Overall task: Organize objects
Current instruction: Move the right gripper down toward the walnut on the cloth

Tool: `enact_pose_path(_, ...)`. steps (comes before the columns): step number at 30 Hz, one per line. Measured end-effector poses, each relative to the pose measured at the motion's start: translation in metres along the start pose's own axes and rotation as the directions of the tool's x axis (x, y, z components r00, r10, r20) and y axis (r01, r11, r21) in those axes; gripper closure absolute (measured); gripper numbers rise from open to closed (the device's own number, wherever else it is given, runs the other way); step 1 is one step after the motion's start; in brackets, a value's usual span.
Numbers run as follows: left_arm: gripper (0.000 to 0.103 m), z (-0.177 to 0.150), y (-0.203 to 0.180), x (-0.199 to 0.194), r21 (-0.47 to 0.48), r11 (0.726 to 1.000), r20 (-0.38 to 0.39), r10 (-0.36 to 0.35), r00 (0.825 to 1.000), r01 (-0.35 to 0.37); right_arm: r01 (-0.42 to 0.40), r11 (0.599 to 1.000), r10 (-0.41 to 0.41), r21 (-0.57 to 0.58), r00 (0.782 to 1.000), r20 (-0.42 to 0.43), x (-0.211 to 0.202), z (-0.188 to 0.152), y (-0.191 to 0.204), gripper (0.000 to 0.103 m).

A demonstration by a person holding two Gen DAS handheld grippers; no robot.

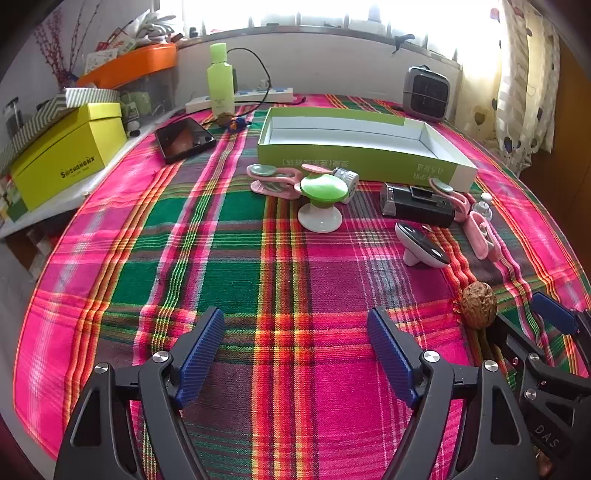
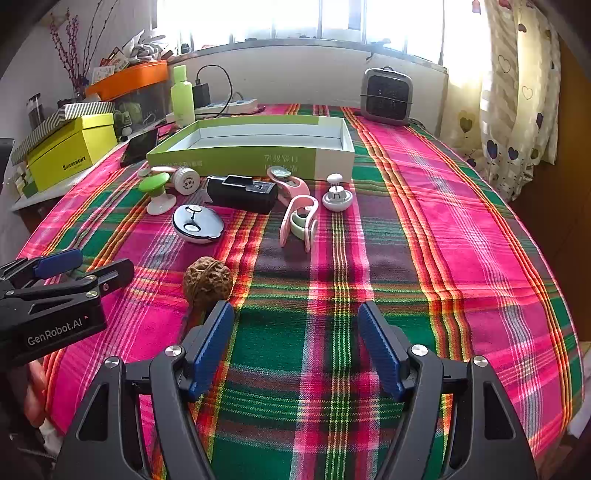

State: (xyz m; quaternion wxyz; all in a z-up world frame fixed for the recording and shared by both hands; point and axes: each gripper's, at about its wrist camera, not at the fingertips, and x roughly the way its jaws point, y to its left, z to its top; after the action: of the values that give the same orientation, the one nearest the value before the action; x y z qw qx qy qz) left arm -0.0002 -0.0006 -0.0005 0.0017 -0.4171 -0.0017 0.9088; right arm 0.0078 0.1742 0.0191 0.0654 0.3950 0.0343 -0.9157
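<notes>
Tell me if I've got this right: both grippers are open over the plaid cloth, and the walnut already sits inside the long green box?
Not quite. The walnut lies on the plaid cloth, near the right gripper, as the right wrist view shows. The green box looks empty. Both grippers, including the left gripper, are open.

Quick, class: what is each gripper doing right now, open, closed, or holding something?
Left gripper: open, holding nothing.
Right gripper: open, holding nothing; the walnut lies just beyond its left finger.

Daylight is admitted through the window (image 1: 332, 11) at upper centre, where glare is blown out; edges are bent by fisheye distortion, corners darkly vignetted.
</notes>
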Motion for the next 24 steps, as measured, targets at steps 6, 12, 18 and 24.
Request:
enact_pose_path(6,0.023,0.001,-0.001,-0.001,0.013,1.000,0.005,-0.009,1.000,0.009,-0.003,1.000,0.003,0.002,1.000,-0.003,0.000,0.000,0.002,0.033)
enact_pose_path(12,0.023,0.000,-0.002,-0.001,0.016,1.000,0.004,-0.010,1.000,0.010,-0.044,0.999,0.044,0.004,0.999,0.007,-0.001,-0.001,0.002,0.033)
enact_pose_path(18,0.024,0.001,-0.003,-0.001,0.012,1.000,0.002,-0.019,1.000,0.019,-0.112,0.994,0.112,-0.013,0.994,0.001,-0.002,0.000,0.008,0.033)
enact_pose_path(24,0.024,0.001,-0.001,-0.001,0.019,1.000,0.000,-0.023,1.000,0.023,-0.157,0.986,0.157,-0.049,0.988,-0.006,-0.001,0.002,0.017,0.033)
